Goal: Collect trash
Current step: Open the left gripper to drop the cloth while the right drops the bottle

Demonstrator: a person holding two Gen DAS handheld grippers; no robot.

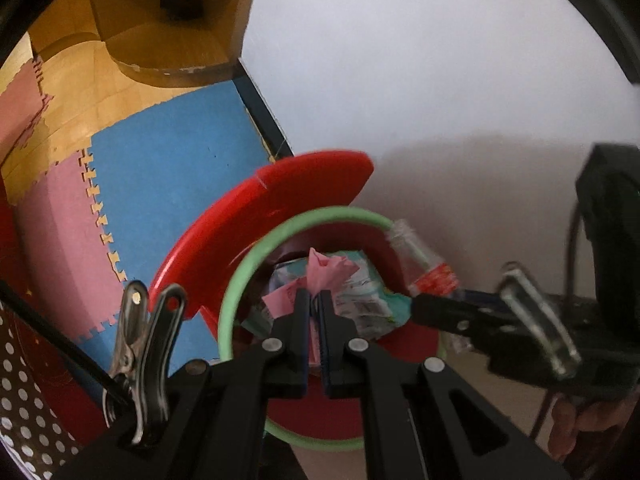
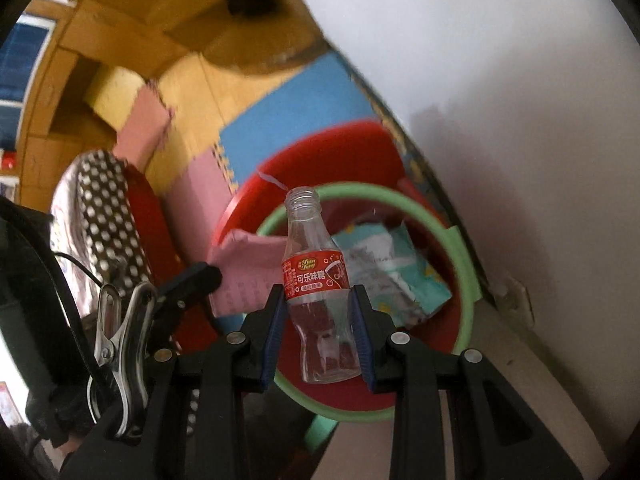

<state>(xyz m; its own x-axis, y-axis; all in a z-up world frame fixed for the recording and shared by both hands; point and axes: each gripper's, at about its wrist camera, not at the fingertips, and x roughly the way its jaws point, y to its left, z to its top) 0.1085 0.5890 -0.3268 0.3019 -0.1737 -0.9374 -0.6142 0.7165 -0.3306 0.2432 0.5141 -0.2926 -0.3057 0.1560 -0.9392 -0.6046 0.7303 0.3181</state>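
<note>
Red bin (image 2: 466,276), green-rimmed, on floor by wall, wrappers inside. Right tool (image 2: 320,320) pinching empty clear bottle (image 2: 316,276) at waist over bin: light, slick, crushable. Left tool (image 1: 316,312) pressed on pink paper (image 1: 326,270): soft, featherlight.

Bin (image 1: 256,256) floor hidden under wrappers (image 1: 360,296) — right tool (image 1: 436,308) motion-blurred, print unreadable.

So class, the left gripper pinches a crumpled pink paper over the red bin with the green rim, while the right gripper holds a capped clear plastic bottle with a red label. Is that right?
One detail is wrong: the clear plastic bottle with a red label has no cap; the right wrist view shows its open neck. The rest stands: left gripper pinches the crumpled pink paper over the red bin with the green rim, and the right gripper holds the bottle.
</note>
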